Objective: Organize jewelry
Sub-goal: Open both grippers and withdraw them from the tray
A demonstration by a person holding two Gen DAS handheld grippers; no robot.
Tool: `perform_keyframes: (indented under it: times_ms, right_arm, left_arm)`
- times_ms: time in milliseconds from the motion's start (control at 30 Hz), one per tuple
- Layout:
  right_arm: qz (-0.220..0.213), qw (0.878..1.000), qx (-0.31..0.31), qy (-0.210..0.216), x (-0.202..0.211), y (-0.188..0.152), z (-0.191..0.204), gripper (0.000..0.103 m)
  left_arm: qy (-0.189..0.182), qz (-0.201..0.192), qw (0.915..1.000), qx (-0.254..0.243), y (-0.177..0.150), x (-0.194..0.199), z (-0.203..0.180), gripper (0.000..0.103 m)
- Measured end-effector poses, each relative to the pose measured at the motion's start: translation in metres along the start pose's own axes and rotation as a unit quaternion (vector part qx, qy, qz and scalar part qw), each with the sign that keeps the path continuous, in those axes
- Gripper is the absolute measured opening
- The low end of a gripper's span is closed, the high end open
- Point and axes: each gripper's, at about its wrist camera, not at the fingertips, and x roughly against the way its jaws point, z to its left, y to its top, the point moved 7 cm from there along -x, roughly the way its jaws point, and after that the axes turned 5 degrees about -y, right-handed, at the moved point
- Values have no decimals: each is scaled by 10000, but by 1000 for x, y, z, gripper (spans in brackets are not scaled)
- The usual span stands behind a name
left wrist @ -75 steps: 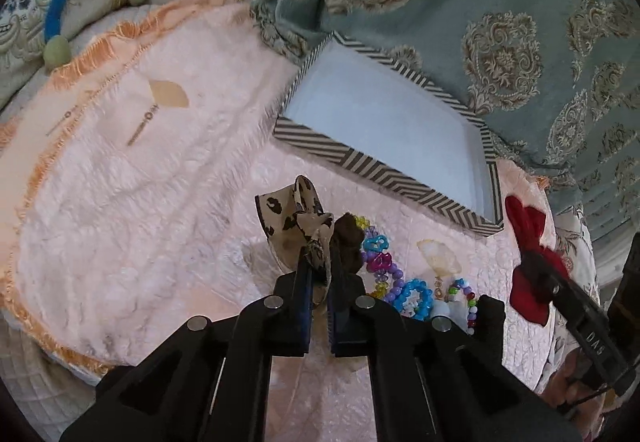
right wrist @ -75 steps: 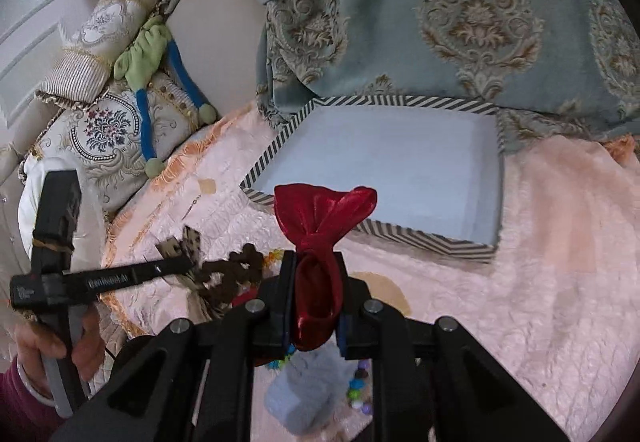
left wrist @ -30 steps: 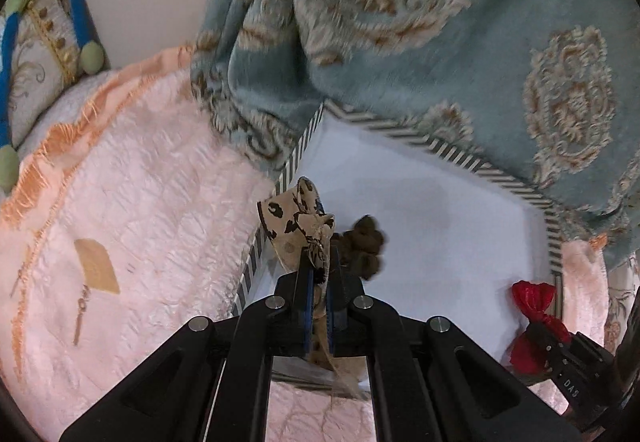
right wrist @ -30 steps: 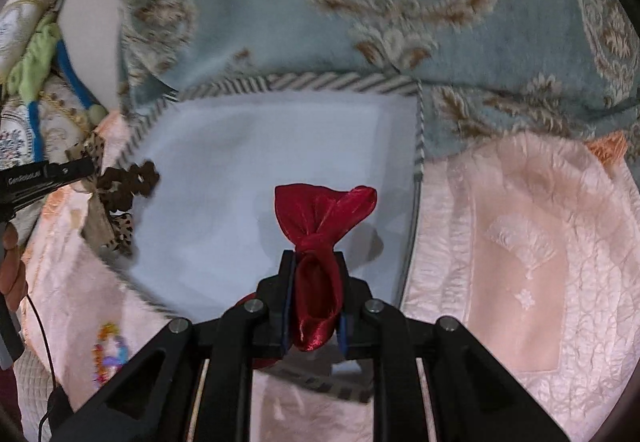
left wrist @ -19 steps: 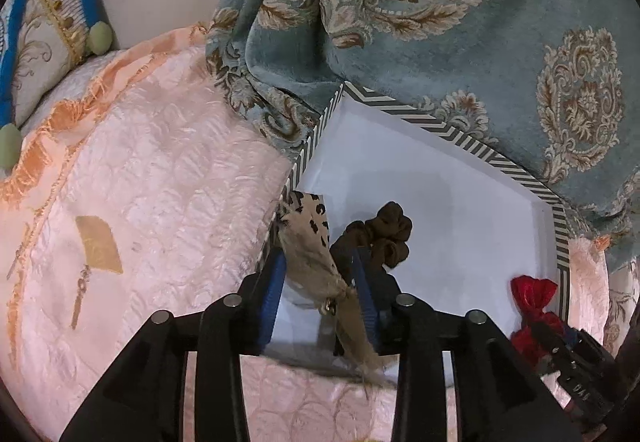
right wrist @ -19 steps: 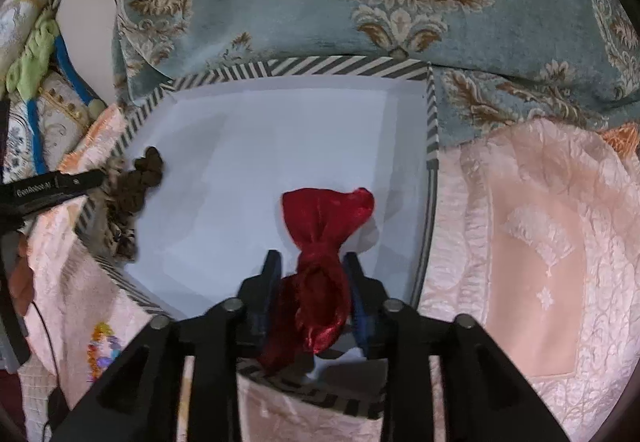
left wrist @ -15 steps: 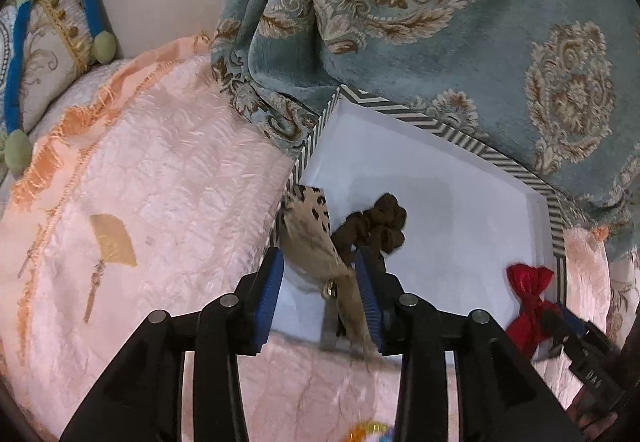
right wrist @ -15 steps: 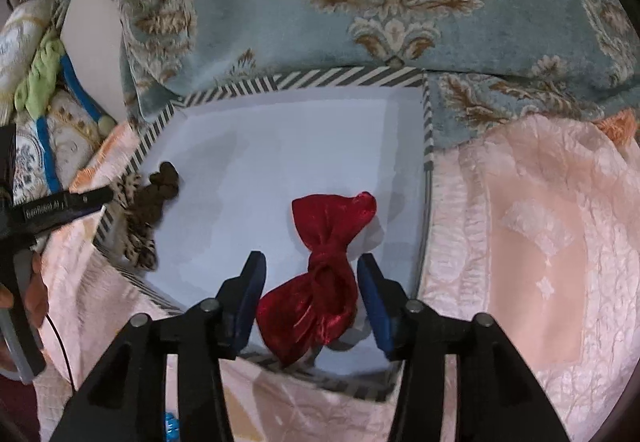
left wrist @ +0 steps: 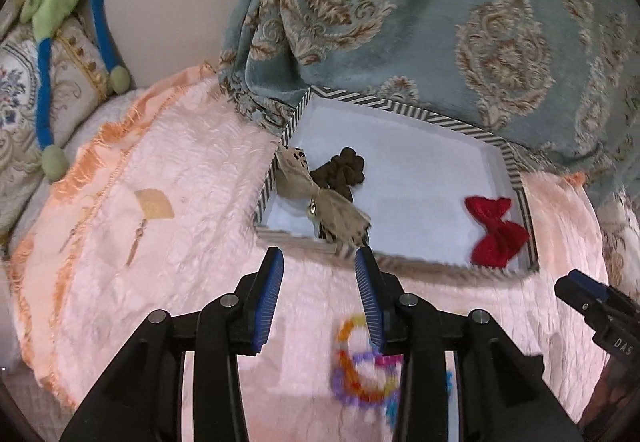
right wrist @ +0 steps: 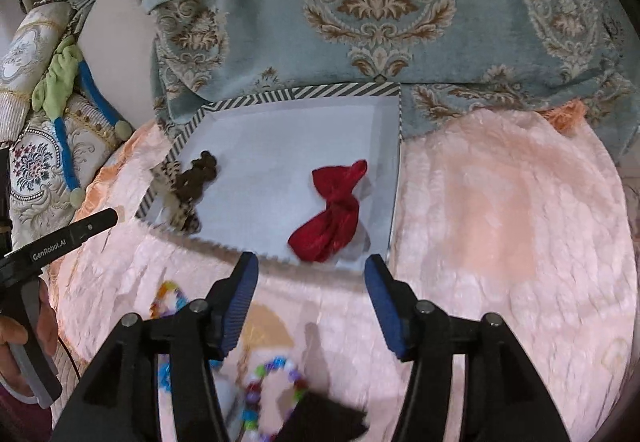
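Observation:
A striped-rim white box (left wrist: pixel 424 117) (right wrist: pixel 304 93) lies on the pink bedspread. In it lie a leopard-print bow (left wrist: pixel 320 201) (right wrist: pixel 176 201) with a brown scrunchie (left wrist: pixel 340 173) (right wrist: pixel 198 177) at the left end, and a red velvet bow (left wrist: pixel 496 230) (right wrist: pixel 332 213) at the right end. My left gripper (left wrist: pixel 320 282) is open and empty, just short of the box's near rim. My right gripper (right wrist: pixel 312 282) is open and empty, short of the red bow. Colourful bead bracelets (left wrist: pixel 368 374) (right wrist: pixel 272 390) lie on the spread under the grippers.
A blue patterned blanket (left wrist: pixel 440 13) (right wrist: pixel 380 1) is bunched behind the box and touches its far rim. Embroidered pillows and a green-and-blue soft toy (left wrist: pixel 72 13) (right wrist: pixel 64 89) lie at the far left. The right gripper's tip shows in the left wrist view (left wrist: pixel 592 306).
Both grippers opened and let the bows go into the box. Both have since drawn back toward me, bringing the bead bracelets into view.

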Motion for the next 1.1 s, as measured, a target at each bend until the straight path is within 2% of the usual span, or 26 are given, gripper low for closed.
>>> perform_keyframes:
  times_ms: [433,700,1100]
  right_arm:
    - [-231,9995,200,-27,73,-52,20,62]
    - [-439,9984,366,24,111,-73,37,65]
    - [-367,9988,321,52,123,-101,37,66]
  left_arm:
    - [80,-305,9992,-242,-51,69,-12,20]
    - [26,-276,9992,-278,-72,86,-14,20]
    - [-72,-183,9997,-135,-89,97,-9,20]
